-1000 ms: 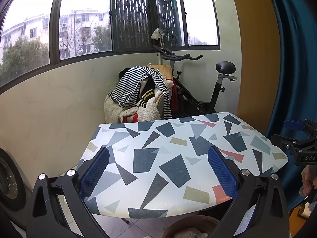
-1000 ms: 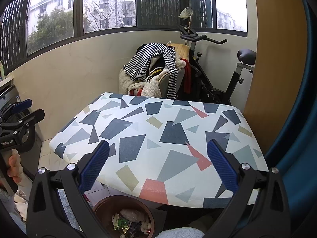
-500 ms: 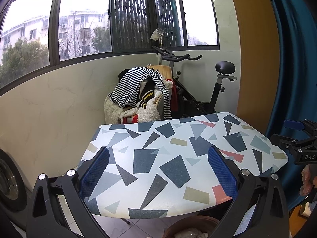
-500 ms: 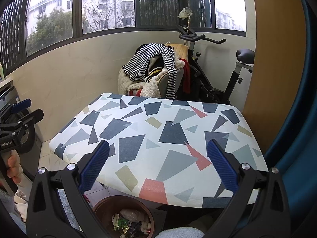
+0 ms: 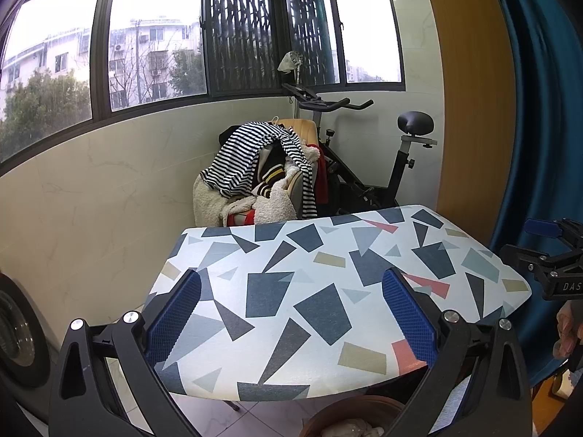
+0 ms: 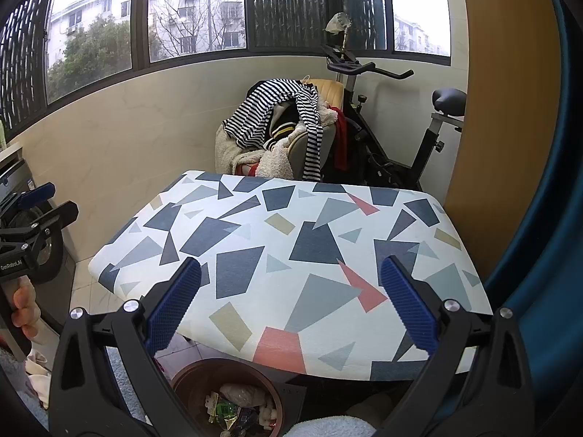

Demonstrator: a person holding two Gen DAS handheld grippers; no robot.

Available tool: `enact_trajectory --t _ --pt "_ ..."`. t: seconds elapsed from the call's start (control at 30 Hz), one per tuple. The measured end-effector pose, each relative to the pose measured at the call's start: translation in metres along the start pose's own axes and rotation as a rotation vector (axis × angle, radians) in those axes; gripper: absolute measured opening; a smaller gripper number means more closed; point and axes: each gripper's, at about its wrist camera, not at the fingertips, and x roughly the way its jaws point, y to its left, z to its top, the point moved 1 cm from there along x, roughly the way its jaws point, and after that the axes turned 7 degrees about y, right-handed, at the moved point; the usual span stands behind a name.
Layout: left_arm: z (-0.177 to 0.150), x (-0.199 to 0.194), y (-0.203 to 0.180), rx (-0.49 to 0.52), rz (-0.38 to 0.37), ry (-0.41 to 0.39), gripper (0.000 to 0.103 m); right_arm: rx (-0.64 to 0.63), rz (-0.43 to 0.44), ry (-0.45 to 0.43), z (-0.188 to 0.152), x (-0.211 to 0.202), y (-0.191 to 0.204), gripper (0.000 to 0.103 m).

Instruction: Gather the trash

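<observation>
A brown round bin (image 6: 189,382) stands on the floor below the table's near edge, with wrappers and crumpled trash (image 6: 237,406) inside; its rim (image 5: 349,406) shows at the bottom of the left wrist view. The table top (image 6: 291,255) has a white cloth with grey, blue and pink shapes, and I see no trash on it. My right gripper (image 6: 289,306) hangs open above the near edge with nothing between its blue pads. My left gripper (image 5: 289,307) is open too, and empty. Each gripper appears at the edge of the other's view, held by a hand.
A chair piled with striped and fleece clothes (image 5: 262,174) sits behind the table. An exercise bike (image 5: 364,167) stands at the back right. A blue curtain (image 5: 546,145) hangs at the right, a washing machine (image 5: 18,331) sits at the left. Tiled floor shows beneath the table.
</observation>
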Motion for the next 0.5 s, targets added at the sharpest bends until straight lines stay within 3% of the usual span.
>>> enact_trajectory --t 0.5 --pt "-0.0032 0.0052 0.0025 0.001 0.012 0.011 0.097 0.003 -0.005 0.002 -0.0009 0.0026 -0.0018 0.097"
